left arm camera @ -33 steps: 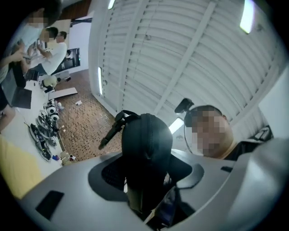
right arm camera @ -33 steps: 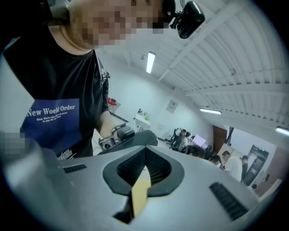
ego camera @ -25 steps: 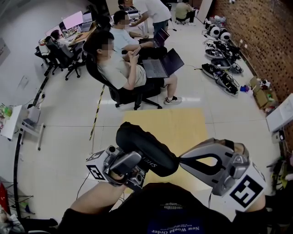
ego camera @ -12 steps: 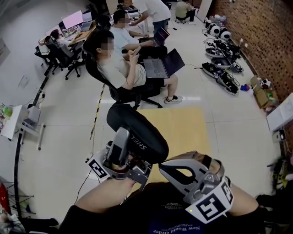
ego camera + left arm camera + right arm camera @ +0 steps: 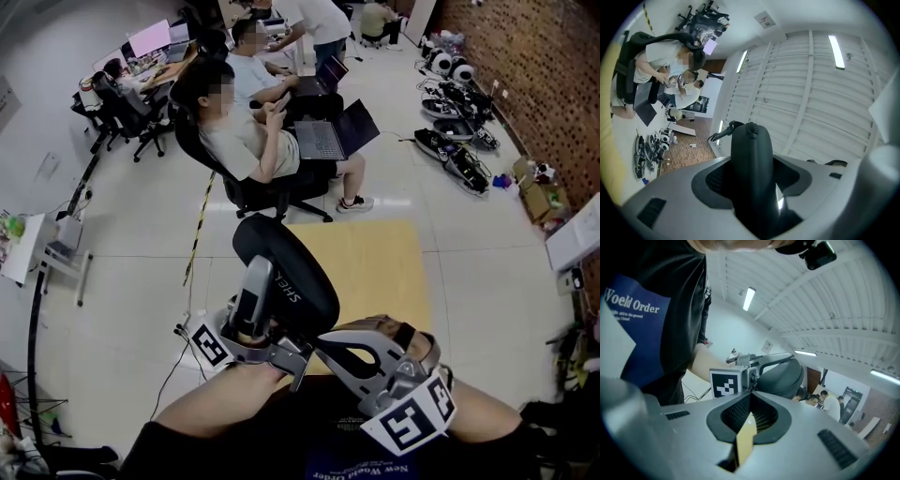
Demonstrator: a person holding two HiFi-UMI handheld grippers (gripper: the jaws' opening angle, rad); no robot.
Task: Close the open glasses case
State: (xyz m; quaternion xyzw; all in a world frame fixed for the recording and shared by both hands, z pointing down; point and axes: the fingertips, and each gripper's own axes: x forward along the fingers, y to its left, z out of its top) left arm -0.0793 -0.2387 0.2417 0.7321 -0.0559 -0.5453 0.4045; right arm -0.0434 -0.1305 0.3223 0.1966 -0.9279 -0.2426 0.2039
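A black oblong glasses case (image 5: 286, 272) stands tilted upward in front of my body, held at its lower end by my left gripper (image 5: 270, 305). In the left gripper view the case (image 5: 752, 159) fills the space between the jaws of the left gripper (image 5: 752, 185), which press on both its sides; it looks like one closed shell with a zip pull on top. My right gripper (image 5: 325, 343) is shut and empty, its tip close to the left gripper's base. In the right gripper view its closed jaws (image 5: 749, 404) point at the left gripper's marker cube (image 5: 726, 382) and the case (image 5: 783, 375).
A yellow floor mat (image 5: 370, 258) lies below and ahead. A seated person with a laptop (image 5: 258, 141) is on an office chair beyond it. Equipment (image 5: 455, 122) lines the brick wall at right, and a small white table (image 5: 28, 248) stands at left.
The left gripper has turned the case from lying across to standing more upright. The right gripper has dropped and moved left, ending close under the left gripper.
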